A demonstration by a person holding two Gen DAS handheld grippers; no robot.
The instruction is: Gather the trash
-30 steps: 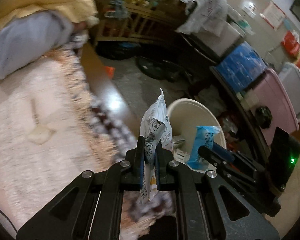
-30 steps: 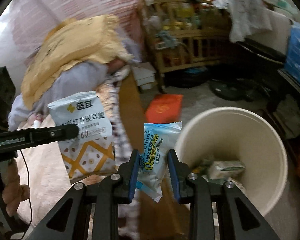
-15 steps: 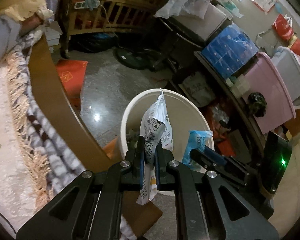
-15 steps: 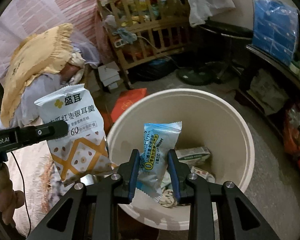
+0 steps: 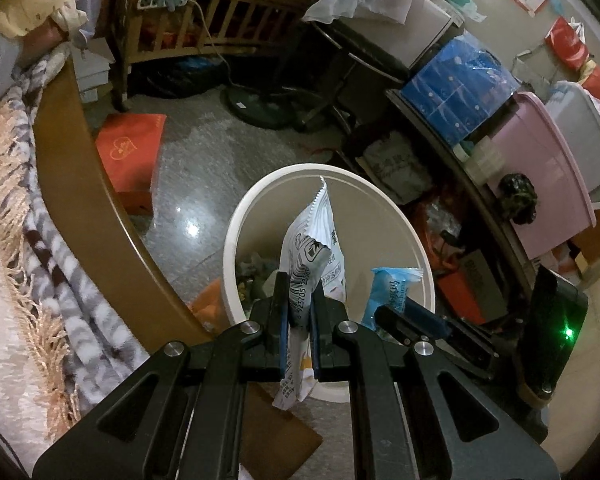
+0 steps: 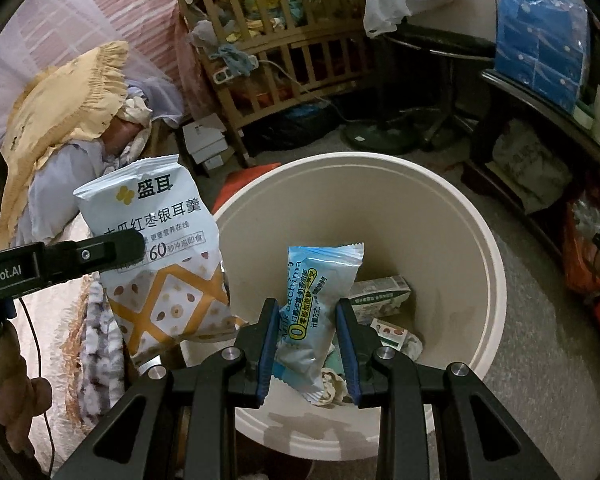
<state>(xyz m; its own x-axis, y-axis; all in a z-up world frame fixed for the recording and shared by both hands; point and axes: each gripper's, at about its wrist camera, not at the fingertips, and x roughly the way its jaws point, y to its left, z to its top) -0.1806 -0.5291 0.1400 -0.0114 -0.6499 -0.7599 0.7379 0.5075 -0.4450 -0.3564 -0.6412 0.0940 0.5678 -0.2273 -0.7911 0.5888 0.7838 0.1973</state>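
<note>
My left gripper [image 5: 299,308] is shut on a white snack packet [image 5: 314,256], held edge-on above the near rim of a cream trash bin [image 5: 260,196]. The packet's printed face shows in the right wrist view [image 6: 160,248]. My right gripper [image 6: 306,320] is shut on a small blue packet [image 6: 316,300], held over the open bin [image 6: 440,184]. That blue packet also shows in the left wrist view [image 5: 392,292]. Several wrappers and a small carton [image 6: 380,300] lie in the bin's bottom.
A bed with a fringed blanket [image 5: 40,248] and wooden edge [image 5: 84,200] lies left. A red box [image 5: 130,152] sits on the floor. A wooden crib [image 6: 284,52], a fan base [image 5: 260,108] and stacked storage boxes [image 5: 548,160] stand behind and right.
Both grippers have swung from over the bed to above the trash bin, each still holding its packet. The bin now lies directly under both packets.
</note>
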